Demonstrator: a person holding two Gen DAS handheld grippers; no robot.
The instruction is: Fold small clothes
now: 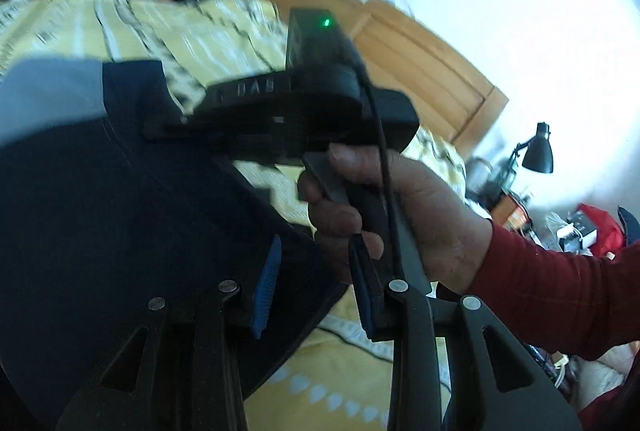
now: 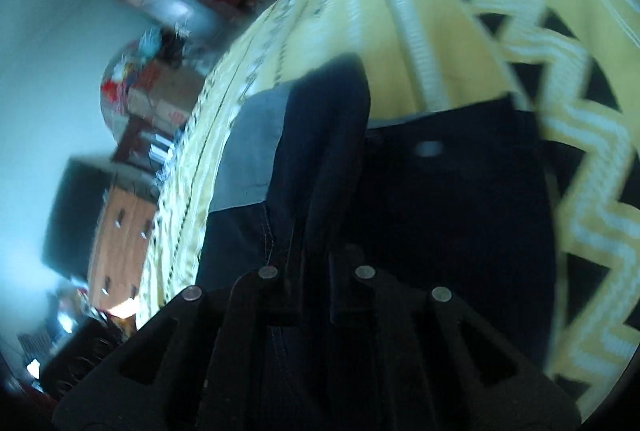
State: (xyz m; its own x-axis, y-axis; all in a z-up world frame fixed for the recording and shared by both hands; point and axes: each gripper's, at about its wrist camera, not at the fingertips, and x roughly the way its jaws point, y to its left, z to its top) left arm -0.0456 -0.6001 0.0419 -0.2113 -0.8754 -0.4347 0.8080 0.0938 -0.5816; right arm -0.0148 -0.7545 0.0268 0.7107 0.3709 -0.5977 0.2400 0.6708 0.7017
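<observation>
- Soft, limp navy garment [image 2: 452, 191] drapes over the bed [image 2: 440, 43]; best gripped at hems.
- Right claw [image 2: 314, 287] pinches a fabric fold, centre frame.
- Left claw [image 1: 316, 287] gapes apart, empty.

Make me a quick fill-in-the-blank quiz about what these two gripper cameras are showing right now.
1. The dark navy garment lies on a bedspread whose main colour is ____.
2. The left gripper has its blue-padded fingers ____, with nothing clamped between them.
3. The hand holding the other gripper wears a ____ sleeve.
4. A small ____ light glows on the right gripper's box.

Missing words: yellow; open; red; green
</observation>
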